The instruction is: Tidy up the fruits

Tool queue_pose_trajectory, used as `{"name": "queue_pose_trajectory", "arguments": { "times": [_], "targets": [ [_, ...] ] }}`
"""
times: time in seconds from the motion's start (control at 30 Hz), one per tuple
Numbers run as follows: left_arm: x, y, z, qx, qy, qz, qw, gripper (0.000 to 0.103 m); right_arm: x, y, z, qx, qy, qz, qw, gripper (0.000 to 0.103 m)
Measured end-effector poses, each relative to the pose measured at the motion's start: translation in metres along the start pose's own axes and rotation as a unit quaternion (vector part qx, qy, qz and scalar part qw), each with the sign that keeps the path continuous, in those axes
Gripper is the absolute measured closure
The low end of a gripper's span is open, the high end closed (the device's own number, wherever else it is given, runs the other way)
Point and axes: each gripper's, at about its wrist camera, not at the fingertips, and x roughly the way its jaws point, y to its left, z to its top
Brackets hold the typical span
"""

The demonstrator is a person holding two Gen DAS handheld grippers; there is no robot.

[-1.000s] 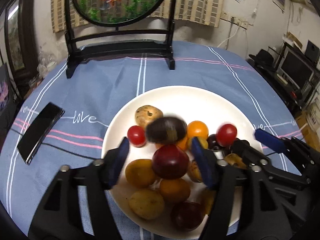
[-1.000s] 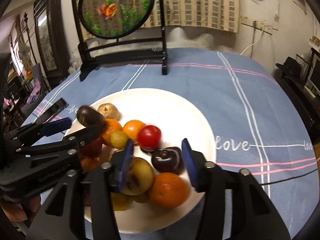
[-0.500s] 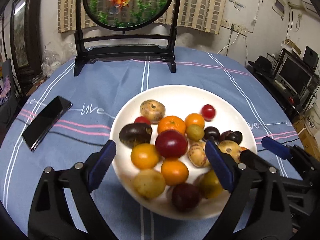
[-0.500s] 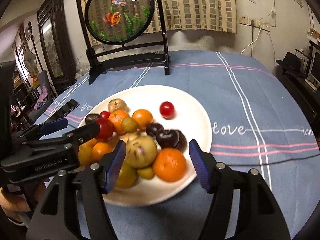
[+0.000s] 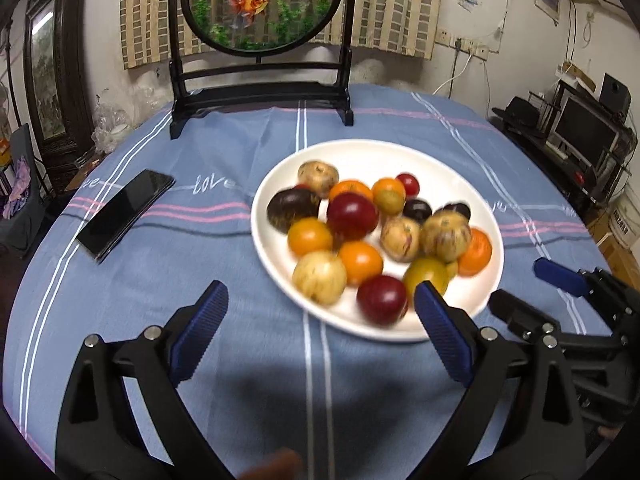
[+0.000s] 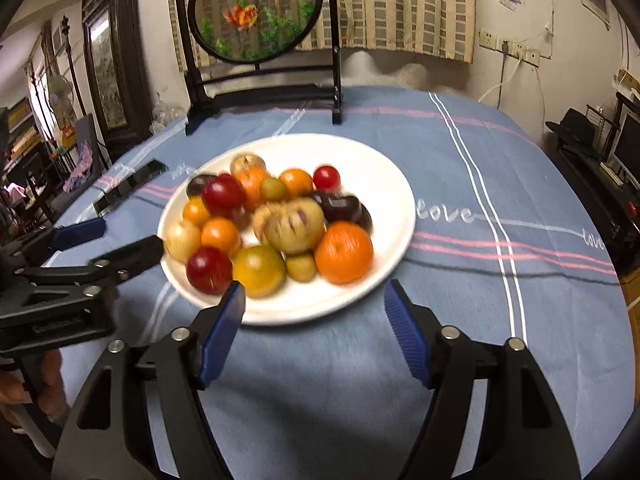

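Left tool point(image 5: 320, 308) we see released, jaws opening, nothing between them, above the blue cloth surface point(image 5: 200, 264) just short of the white plate point(image 5: 360, 152). Fruits point(image 5: 376, 228) piled on the plate: orange, dark red, purple-black, speckled yellow ones, motion-blurred. Phone point(image 5: 124, 212) lies left of the plate. Right tool point(image 5: 560, 292) partly cut off at the right edge.

Right wrist view: right tool point(image 6: 314, 312) released too, jaws opening, empty, at the plate's point(image 6: 392, 188) near rim. Fruits point(image 6: 276, 220) blurred; rear ones half hidden. Left tool point(image 6: 116, 240) enters from the left.
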Motion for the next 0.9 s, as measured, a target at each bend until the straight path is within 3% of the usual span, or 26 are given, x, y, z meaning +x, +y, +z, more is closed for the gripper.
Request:
{"name": "queue_pose_trajectory", "arguments": {
  "times": [0.2,0.47,0.9],
  "targets": [
    [-0.01,0.002,-0.019,0.003,0.004,0.008,1.0,0.003,-0.008,-0.013,-0.017,0.013,0.015,-0.021,1.0,0.029],
    [-0.022,0.002,-0.031,-0.021,0.012,-0.042,0.9988,0.002,-0.026,-0.022,-0.03,0.021,-0.001,-0.029,0.999,0.029],
    [-0.025,-0.001,-0.042,0.004,0.007,-0.004,1.0,0.002,-0.028,-0.029,-0.045,0.023,0.018,-0.039,0.999,0.029]
  ]
}}
